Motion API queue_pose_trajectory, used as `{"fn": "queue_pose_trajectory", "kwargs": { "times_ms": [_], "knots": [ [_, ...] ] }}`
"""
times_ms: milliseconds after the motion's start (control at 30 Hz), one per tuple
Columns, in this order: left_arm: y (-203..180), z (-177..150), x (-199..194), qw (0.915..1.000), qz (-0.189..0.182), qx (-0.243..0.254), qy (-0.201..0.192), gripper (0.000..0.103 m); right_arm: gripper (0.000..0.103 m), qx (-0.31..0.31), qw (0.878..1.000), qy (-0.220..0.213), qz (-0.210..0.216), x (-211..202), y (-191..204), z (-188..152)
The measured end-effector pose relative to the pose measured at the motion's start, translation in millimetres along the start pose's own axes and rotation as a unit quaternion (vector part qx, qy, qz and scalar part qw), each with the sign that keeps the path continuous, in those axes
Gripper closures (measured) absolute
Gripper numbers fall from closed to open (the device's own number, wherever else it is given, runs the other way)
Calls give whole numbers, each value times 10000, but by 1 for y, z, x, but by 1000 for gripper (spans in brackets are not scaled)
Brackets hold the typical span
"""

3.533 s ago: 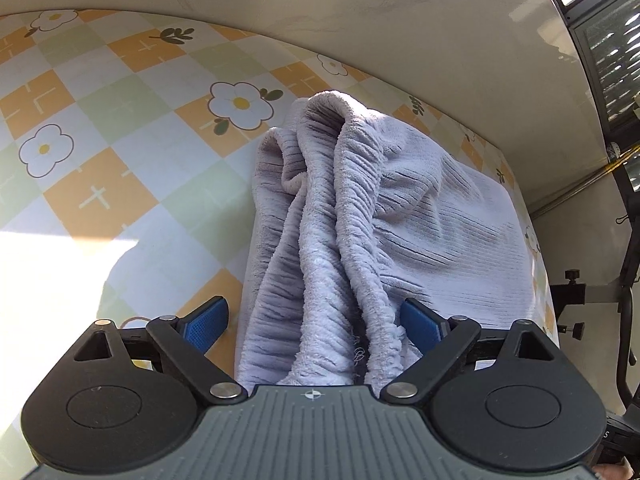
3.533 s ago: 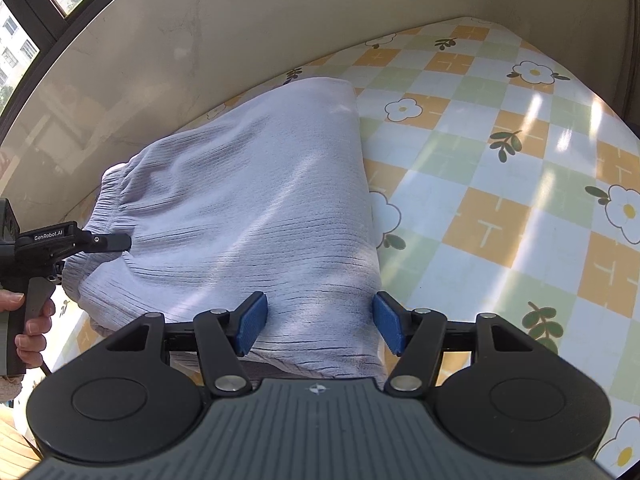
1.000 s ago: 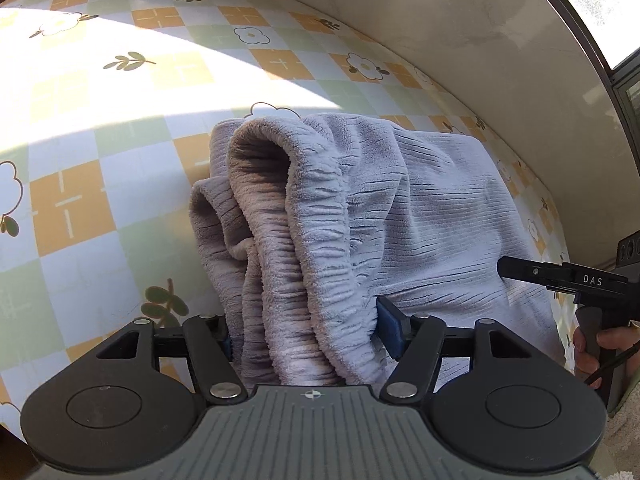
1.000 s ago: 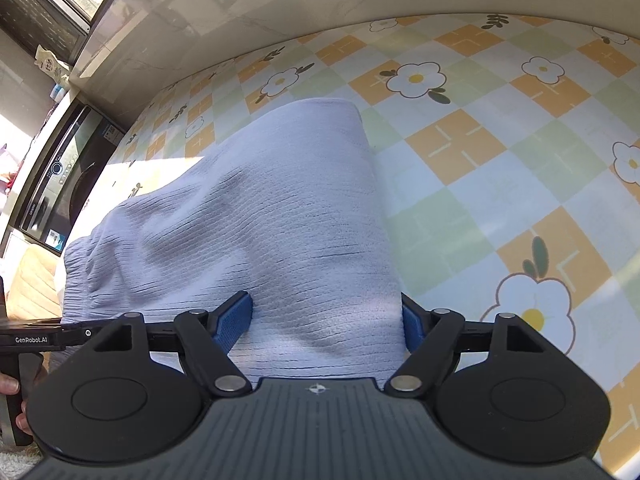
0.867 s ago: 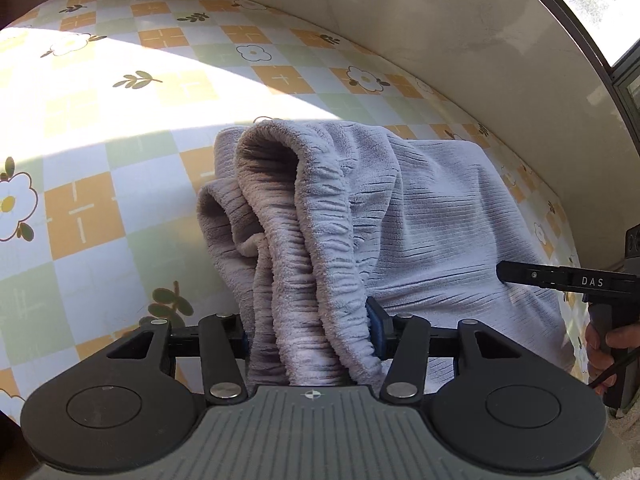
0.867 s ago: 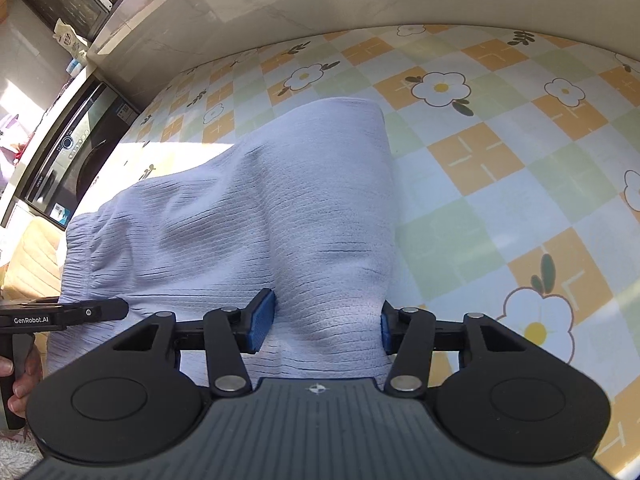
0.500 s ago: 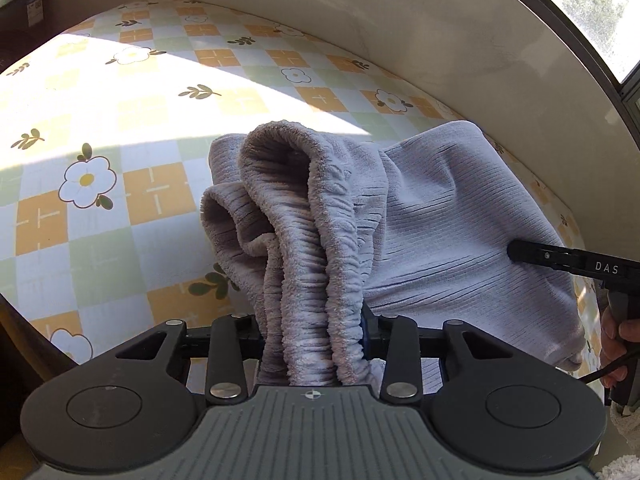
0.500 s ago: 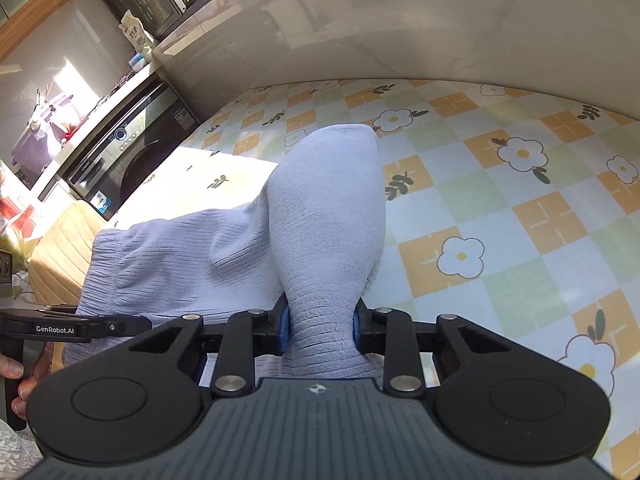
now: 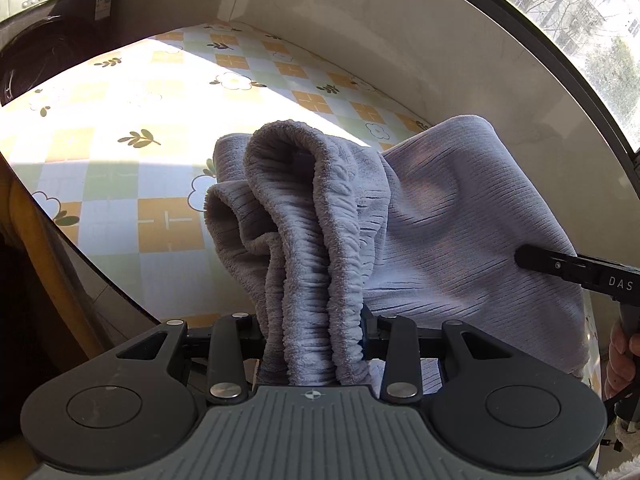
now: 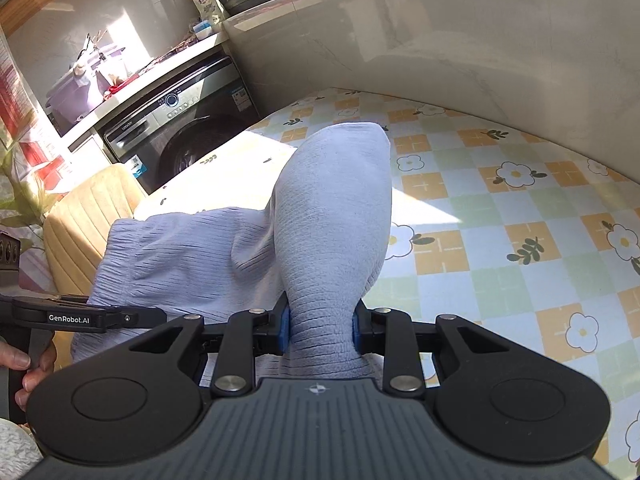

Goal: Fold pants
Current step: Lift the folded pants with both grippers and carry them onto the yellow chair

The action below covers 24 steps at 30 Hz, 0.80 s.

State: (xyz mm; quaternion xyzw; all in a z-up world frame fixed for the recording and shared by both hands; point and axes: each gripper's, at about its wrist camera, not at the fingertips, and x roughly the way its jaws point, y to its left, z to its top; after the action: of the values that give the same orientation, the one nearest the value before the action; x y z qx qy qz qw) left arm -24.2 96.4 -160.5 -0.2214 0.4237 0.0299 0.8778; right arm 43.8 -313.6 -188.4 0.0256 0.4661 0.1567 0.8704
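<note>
At the far left of the left wrist view, a dark front-loading washing machine (image 9: 36, 20) stands beyond the table end, and a mustard padded chair (image 9: 36, 248) sits against the table's near edge. The table covered in a checked orange, green and white flower-print cloth (image 9: 168, 120) runs from there toward the pale stone wall (image 9: 360, 40), with a broad bare stretch of cloth, part sunlit, between the washing machine end and the garment. The pale lilac ribbed fleece pants (image 9: 460, 220) are lifted off the cloth at the near side, their gathered elastic waistband bunched in thick folds. The left gripper (image 9: 314, 332) is clamped narrow on that waistband bunch, fabric filling the gap between its fingers. To the right, the leg fabric drapes toward the other handheld tool, which is seen from the side with the person's hand on its grip.

In the right wrist view, the left tool shows at the left edge, beside the same chair and washing machine (image 10: 176, 128). The right gripper (image 10: 320, 330) is closed narrow on a raised fold of the pants (image 10: 336, 216), which rises as a tall hump. Right of it, the flowered cloth lies bare up to the curved wall.
</note>
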Motion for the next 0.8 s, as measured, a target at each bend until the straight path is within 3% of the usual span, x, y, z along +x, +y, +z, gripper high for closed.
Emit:
{"fn": "queue_pose_trajectory", "kwargs": {
  "times_ms": [200, 367, 533, 667, 800],
  "knots": [
    [79, -13, -42, 9986, 26, -485, -229, 64, 75, -577, 9977, 294, 199, 46, 90, 19],
    [155, -30, -103, 9927, 340, -968, -626, 64, 75, -1109, 9907, 406, 674, 96, 176, 34],
    [240, -46, -157, 9802, 831, -1534, -938, 64, 75, -1686, 9759, 617, 1242, 160, 263, 42],
    [305, -46, -185, 9703, 1233, -1843, -966, 65, 75, -2031, 9589, 1049, 1683, 232, 336, 39],
    [371, -54, -193, 9604, 1537, -2168, -831, 64, 75, -1983, 9518, 1289, 1951, 296, 377, 31]
  ]
}}
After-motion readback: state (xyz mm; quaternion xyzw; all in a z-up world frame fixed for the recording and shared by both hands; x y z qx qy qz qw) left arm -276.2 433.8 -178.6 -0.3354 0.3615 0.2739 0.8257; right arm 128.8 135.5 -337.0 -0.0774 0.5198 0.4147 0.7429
